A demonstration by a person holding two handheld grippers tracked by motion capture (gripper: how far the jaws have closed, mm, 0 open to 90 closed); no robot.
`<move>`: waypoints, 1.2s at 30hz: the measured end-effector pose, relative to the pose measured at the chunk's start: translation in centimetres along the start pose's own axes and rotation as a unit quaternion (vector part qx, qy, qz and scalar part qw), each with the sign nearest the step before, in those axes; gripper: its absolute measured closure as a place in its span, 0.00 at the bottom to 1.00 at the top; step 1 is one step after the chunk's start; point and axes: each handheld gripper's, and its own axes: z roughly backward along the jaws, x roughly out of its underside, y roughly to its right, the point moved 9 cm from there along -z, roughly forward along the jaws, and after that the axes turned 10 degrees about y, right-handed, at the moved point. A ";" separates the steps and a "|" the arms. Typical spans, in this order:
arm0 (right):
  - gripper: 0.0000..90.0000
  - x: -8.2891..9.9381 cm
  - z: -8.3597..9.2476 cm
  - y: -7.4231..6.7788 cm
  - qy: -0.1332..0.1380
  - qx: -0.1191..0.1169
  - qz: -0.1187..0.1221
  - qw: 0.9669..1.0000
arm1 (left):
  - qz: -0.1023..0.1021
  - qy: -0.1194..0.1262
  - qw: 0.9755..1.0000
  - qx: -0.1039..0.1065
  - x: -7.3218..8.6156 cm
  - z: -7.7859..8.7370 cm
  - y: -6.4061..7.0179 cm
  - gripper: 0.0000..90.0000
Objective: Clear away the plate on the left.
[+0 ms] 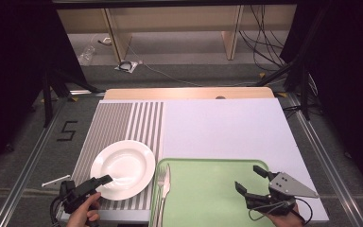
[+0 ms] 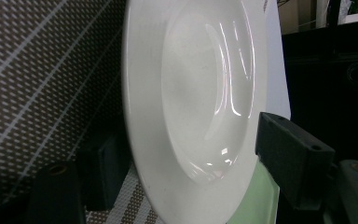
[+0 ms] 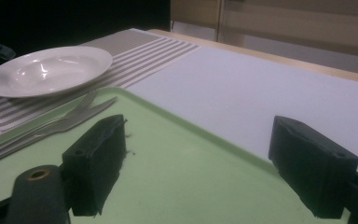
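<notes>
Plate (image 2: 191, 107) rim between left tool (image 1: 105, 180) jaws, not yet clamped, right tool (image 1: 249, 180) wide over tray (image 1: 208, 198)

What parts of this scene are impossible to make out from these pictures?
- High view: the handles of the fork and knife are cut off by the bottom edge.
- Left gripper view: whether the left tongs touch the white plate; one jaw sits in shadow behind its rim.
- High view: the small white object on the floor is too small to identify.
</notes>
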 end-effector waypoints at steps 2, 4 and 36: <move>0.22 0.0 0.0 0.0 -0.001 -0.001 0.001 1.000 | 0.007 -0.001 1.000 0.001 0.1 -0.1 -0.1 0.34; 0.22 0.0 0.0 0.0 0.000 -0.001 0.002 1.000 | 0.010 0.003 1.000 0.003 0.1 -0.1 -0.1 0.36; 0.22 0.0 -0.1 -0.1 0.000 -0.003 0.003 1.000 | 0.056 0.010 0.998 -0.018 0.7 -1.3 -1.3 0.76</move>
